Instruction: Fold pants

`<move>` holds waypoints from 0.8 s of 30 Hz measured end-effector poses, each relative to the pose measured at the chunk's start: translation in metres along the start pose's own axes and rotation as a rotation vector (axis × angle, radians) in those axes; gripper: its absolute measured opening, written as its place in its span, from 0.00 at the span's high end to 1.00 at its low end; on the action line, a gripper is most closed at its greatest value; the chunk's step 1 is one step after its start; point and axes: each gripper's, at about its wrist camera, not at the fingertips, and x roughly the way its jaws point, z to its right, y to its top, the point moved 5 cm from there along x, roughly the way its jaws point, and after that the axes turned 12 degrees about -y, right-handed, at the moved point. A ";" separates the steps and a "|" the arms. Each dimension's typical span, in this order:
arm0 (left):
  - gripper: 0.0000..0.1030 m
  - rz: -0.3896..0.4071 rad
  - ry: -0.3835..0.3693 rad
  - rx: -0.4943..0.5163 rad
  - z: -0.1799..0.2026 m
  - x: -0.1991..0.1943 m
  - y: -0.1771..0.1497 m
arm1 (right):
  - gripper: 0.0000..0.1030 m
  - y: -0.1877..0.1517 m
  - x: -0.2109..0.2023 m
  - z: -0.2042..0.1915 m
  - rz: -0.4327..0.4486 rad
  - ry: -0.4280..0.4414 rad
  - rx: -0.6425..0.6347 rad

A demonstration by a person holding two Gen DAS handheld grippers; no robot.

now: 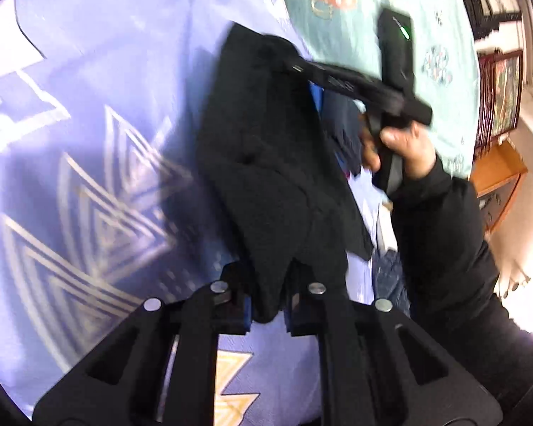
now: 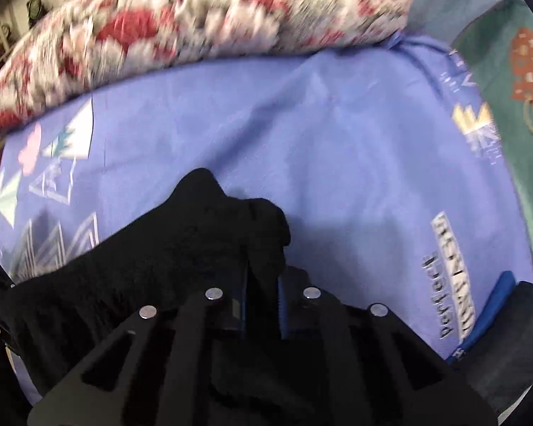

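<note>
Black pants point(image 1: 266, 163) hang stretched between my two grippers above a blue patterned bedsheet point(image 1: 89, 142). In the left wrist view my left gripper point(image 1: 266, 305) is shut on one bunched end of the cloth. At the far end the right gripper point(image 1: 284, 62), held by a hand point(image 1: 405, 149) in a black sleeve, pinches the other end. In the right wrist view my right gripper point(image 2: 263, 284) is shut on a fold of the black pants point(image 2: 195, 241), which bulge over the left finger and trail to the lower left.
A red and white flowered quilt point(image 2: 195, 17) lies along the far side of the blue sheet point(image 2: 337, 142). A teal sheet point(image 1: 373, 0) with printed figures covers the bed beyond. Other dark blue clothes point(image 1: 341, 124) lie under the pants. A wooden cabinet point(image 1: 497, 184) stands at the right.
</note>
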 end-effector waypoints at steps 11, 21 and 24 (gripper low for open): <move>0.80 -0.027 0.321 -0.124 -0.069 -0.055 0.061 | 0.56 0.086 -0.007 0.020 0.282 -0.145 0.202; 0.40 0.052 0.413 0.062 -0.027 -0.099 0.065 | 0.10 -0.034 -0.078 0.025 0.233 -0.215 0.303; 0.31 0.017 0.375 0.142 -0.006 -0.079 0.066 | 0.09 -0.134 -0.154 0.044 0.230 -0.252 0.396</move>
